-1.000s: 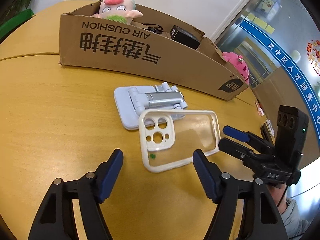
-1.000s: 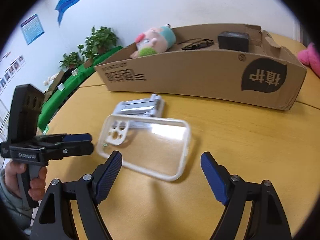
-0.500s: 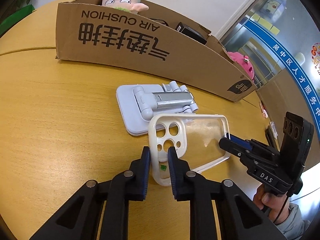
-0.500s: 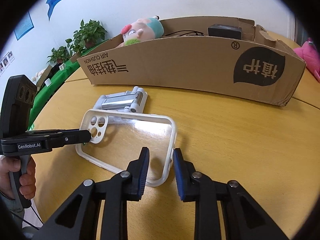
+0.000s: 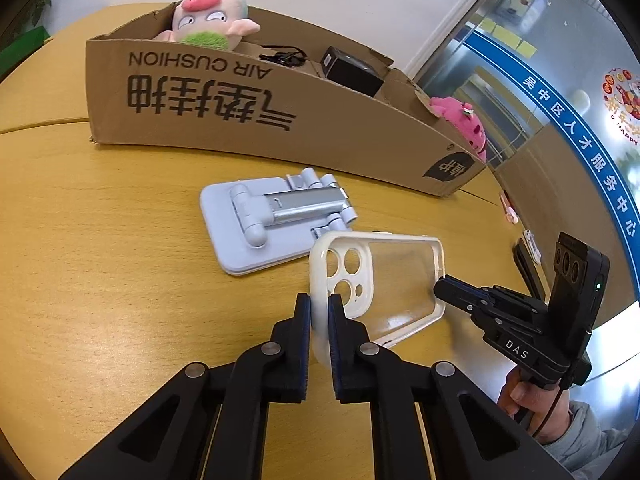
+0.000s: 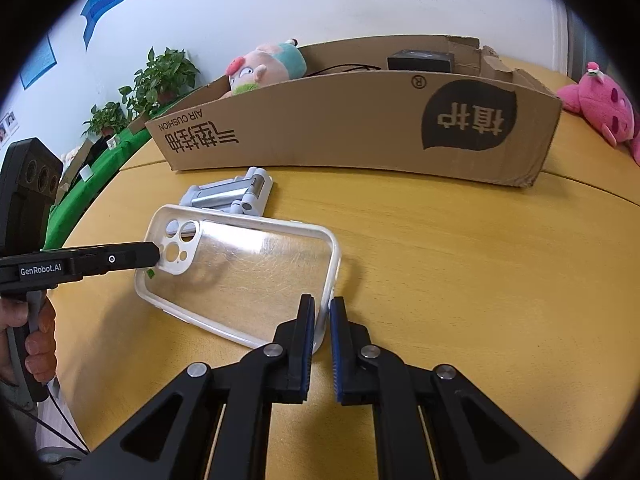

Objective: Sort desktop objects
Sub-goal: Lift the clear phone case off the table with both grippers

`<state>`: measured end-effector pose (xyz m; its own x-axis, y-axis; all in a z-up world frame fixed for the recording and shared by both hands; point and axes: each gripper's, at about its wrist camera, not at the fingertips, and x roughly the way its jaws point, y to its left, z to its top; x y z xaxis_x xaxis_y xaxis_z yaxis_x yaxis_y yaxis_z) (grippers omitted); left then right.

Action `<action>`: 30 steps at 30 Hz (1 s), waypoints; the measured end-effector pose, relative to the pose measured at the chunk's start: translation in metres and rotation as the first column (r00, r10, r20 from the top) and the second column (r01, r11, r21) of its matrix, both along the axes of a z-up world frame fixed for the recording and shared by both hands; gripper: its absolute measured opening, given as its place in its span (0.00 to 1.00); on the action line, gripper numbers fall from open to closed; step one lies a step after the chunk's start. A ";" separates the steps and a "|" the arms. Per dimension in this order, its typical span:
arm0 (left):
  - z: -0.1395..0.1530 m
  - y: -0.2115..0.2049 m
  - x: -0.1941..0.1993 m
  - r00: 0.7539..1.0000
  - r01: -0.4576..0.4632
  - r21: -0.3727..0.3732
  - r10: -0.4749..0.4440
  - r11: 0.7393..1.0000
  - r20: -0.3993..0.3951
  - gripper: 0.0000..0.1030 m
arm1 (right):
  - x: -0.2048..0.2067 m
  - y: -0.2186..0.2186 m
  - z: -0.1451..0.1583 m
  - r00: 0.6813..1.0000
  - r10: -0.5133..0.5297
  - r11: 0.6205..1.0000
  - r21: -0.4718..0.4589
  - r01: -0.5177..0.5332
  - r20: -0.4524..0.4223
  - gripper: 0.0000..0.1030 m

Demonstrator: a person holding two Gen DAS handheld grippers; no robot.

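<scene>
Clear, white-rimmed plastic phone case (image 6: 244, 268): mid-desk, before the long brown cardboard box (image 5: 256, 120). Left gripper (image 5: 319, 312) and right gripper (image 6: 321, 316), wide open a second ago, now pinch opposite ends. Ready for lifting boxward.

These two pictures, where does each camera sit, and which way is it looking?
Left wrist view: sits on the left gripper, looking down along its fingers, shut on the camera-hole end of the phone case; the right gripper and the hand holding it show at right.
Right wrist view: sits on the right gripper, shut on the case's opposite end; the left gripper and its hand show at left.
Shared: case, phone stand, cardboard box, wooden table, seen from opposite ends.
</scene>
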<state>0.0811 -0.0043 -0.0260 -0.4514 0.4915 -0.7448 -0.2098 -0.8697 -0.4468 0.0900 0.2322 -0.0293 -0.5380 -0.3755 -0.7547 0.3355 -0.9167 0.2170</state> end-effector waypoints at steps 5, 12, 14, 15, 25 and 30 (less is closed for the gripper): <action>0.014 0.008 0.002 0.999 0.026 0.001 -0.026 1.000 -0.033 0.07 | 0.012 0.008 0.019 0.997 -0.040 0.999 0.009 0.040 -0.072 0.06; 0.047 0.017 -0.002 0.992 0.067 -0.001 -0.067 0.998 -0.109 0.07 | 0.010 0.020 0.051 0.989 -0.058 0.998 -0.012 0.057 -0.133 0.06; 0.059 0.021 -0.006 0.987 0.086 0.012 -0.084 0.996 -0.135 0.07 | 0.008 0.020 0.056 0.988 -0.061 0.998 -0.017 0.059 -0.142 0.06; 0.064 0.023 -0.007 0.985 0.094 0.013 -0.091 0.995 -0.148 0.07 | 0.008 0.019 0.058 0.988 -0.062 0.998 -0.019 0.060 -0.145 0.06; 0.098 0.012 -0.017 0.971 0.110 0.051 -0.096 0.993 -0.219 0.07 | 0.004 0.008 0.085 0.981 -0.044 0.999 -0.031 0.039 -0.186 0.05; 0.084 0.011 -0.017 0.979 0.108 0.047 -0.097 0.993 -0.181 0.07 | -0.008 0.011 0.076 0.990 -0.061 0.995 -0.089 0.049 -0.131 0.12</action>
